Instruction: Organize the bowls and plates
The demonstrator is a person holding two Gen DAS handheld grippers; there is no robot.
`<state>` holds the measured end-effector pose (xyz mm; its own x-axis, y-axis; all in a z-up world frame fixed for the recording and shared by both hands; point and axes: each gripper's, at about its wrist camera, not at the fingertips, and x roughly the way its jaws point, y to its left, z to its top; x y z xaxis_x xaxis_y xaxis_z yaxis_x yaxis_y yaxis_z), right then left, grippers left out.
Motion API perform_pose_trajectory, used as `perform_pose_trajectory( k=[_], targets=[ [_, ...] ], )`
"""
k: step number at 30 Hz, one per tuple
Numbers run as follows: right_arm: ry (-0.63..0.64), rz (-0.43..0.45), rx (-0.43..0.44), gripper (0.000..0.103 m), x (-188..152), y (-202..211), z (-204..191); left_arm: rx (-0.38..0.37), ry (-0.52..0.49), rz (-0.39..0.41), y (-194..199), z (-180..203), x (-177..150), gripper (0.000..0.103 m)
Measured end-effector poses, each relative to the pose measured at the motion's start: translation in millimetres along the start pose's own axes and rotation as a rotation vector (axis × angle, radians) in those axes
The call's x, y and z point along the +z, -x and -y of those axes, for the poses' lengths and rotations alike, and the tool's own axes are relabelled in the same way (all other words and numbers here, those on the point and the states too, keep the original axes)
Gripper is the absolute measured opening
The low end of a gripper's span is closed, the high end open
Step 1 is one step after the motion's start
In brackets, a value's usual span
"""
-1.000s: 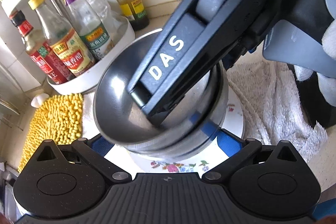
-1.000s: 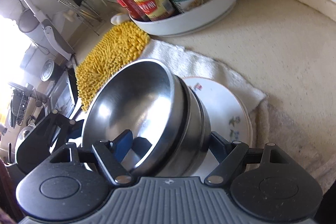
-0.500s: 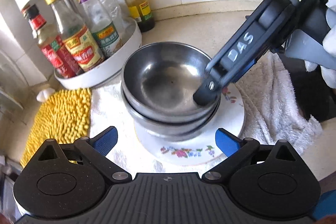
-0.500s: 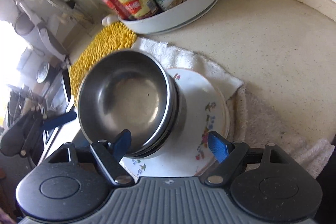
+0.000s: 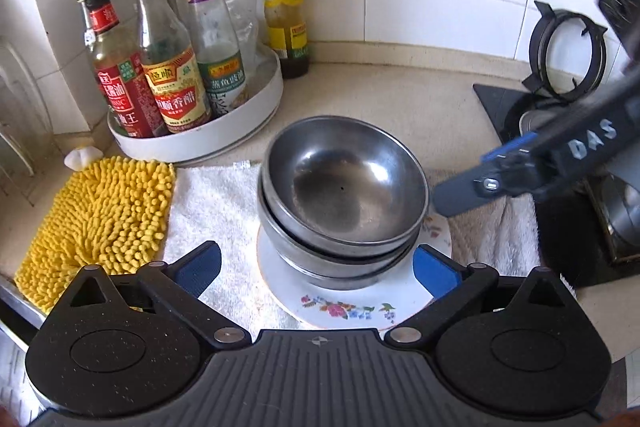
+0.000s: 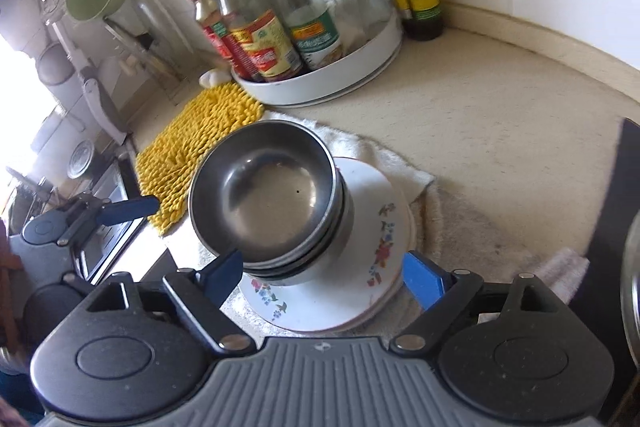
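Observation:
A stack of steel bowls (image 5: 340, 187) stands on white floral plates (image 5: 352, 307) on a white towel (image 5: 208, 199). My left gripper (image 5: 318, 267) is open and empty, just short of the stack. My right gripper shows in the left wrist view at the right (image 5: 472, 187), clear of the bowls. In the right wrist view the bowls (image 6: 268, 195) sit on the plates (image 6: 380, 239), and my right gripper (image 6: 324, 275) is open and empty in front of them. The left gripper (image 6: 120, 211) shows at the left.
A white turntable rack (image 5: 200, 139) of sauce bottles stands behind the bowls, with a lone bottle (image 5: 286, 11) by the tiled wall. A yellow chenille mat (image 5: 100, 219) lies left of the towel. A gas hob (image 5: 568, 99) is at the right.
Both grippers have let go of the top bowl and pulled back. The bowl now rests nested on the stack. The right gripper has moved off to the right.

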<state>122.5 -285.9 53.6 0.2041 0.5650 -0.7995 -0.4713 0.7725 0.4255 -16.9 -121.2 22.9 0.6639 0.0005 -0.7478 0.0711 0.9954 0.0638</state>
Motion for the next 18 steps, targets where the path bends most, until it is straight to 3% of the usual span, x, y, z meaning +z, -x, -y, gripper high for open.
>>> perform_pose_trajectory(
  k=[8,18],
  targets=[
    [-0.072,0.040,-0.067,0.099,-22.3,6.3,-21.6,-0.003,0.052,0.026,11.2,-27.1,-6.0,0.103],
    [-0.125,0.047,-0.111,0.103,-48.3,4.2,-54.2,-0.026,0.034,0.057,23.7,-39.4,-15.0,0.103]
  ],
)
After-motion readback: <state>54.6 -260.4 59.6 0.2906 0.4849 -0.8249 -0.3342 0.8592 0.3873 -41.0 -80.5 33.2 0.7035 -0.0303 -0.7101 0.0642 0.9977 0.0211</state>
